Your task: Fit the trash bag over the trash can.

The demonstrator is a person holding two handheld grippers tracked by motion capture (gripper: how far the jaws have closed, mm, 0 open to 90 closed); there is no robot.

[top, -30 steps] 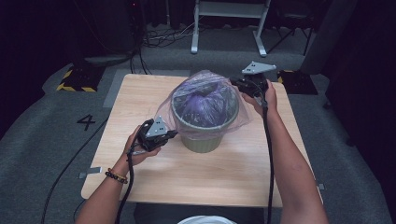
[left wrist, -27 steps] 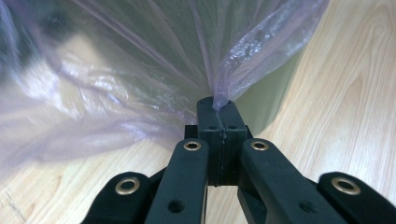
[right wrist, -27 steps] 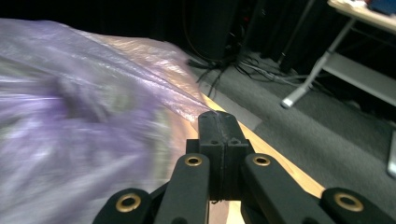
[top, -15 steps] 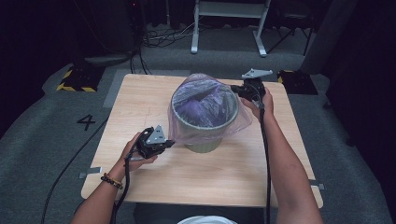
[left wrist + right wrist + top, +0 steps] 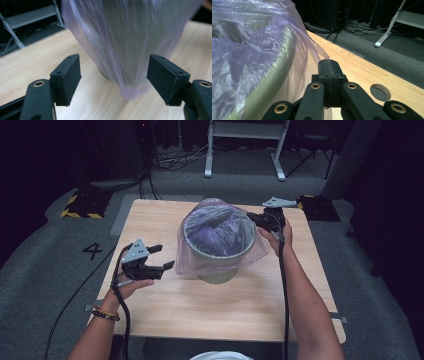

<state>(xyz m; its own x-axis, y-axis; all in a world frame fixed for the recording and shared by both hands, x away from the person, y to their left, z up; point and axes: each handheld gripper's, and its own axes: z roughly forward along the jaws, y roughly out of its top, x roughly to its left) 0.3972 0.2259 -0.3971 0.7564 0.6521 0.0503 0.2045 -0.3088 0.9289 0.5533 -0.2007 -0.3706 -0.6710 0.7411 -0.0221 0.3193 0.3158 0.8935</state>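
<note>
Since the earlier frames, the left gripper (image 5: 160, 257) has let go of the plastic bag (image 5: 220, 237) and drawn back from the bin (image 5: 218, 270); its jaws have just been opening and now stand apart with nothing between them.

From the high view, the bag drapes over the bin's rim, just ahead of that gripper, while the right gripper (image 5: 251, 216) holds the bag's far edge.

The left gripper view shows the bag (image 5: 130, 42) hanging blurred ahead, beyond the spread jaws, clear of both.

Seen from the right gripper view, the right gripper (image 5: 329, 65) is clamped on the bag's film (image 5: 312, 50), the bin's rim (image 5: 274, 75) at its left.

With one side released, the lining seems partly settled; the left side likely needs a fresh grip.
</note>
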